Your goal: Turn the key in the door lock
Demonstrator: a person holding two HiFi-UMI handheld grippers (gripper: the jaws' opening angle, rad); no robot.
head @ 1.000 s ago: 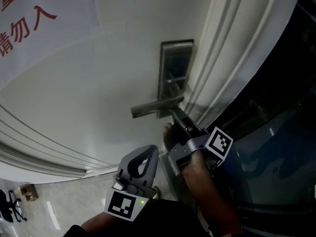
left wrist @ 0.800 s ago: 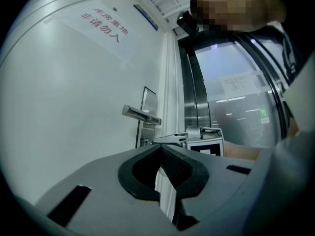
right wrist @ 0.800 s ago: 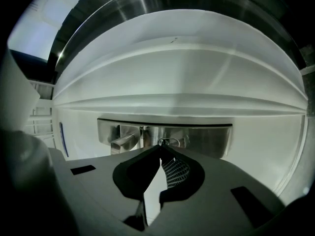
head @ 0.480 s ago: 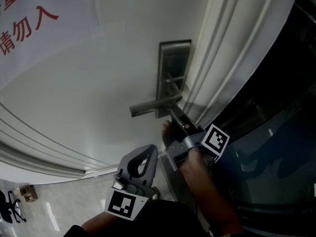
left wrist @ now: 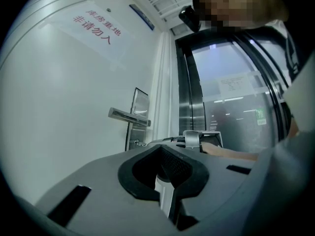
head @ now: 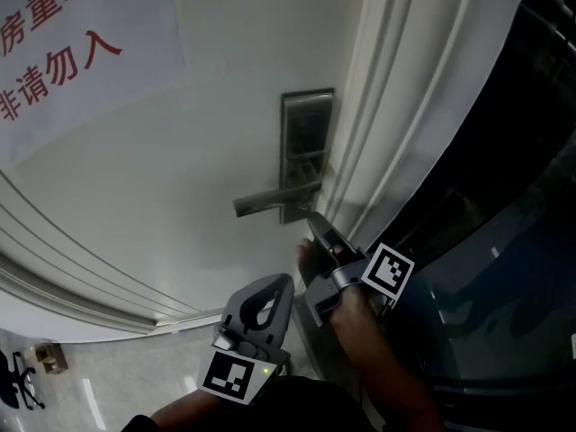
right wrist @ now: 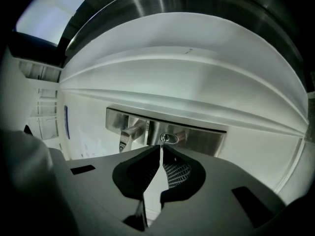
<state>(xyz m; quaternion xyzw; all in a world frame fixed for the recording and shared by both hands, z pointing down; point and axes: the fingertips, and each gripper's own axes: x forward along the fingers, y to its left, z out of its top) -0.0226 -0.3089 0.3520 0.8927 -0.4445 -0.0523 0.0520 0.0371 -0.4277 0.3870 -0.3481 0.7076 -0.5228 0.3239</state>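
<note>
Big white door (head: pixel 180 151) fills the head view, with dark glazing (head: pixel 504 241) running down the right side. In the upper left is a white sign (head: pixel 63 52) in red characters: "房重地" on top and "请勿入" below, both lines cut by the frame edge. The left gripper view catches the whole sign, but too small to read firmly.

At centre is the steel lock plate (head: pixel 304 147), its lever handle (head: pixel 265 204) sticking out to the left. The right claw (head: pixel 315 223) comes up from below with its tips at the plate's lower end, just under the handle. The left claw (head: pixel 283 282) hangs lower centre, well clear of the plate, jaws clenched on nothing.

Now the small stuff. The right gripper view looks straight at the plate and shows the key (right wrist: pixel 169 138), its round bow at the very tips of the right claw. The jaws are pinched together on it. The head view can't pick that key out at all, as the claw covers it. The left gripper view gives the side angle: handle above, right claw reaching in beneath it.
</note>
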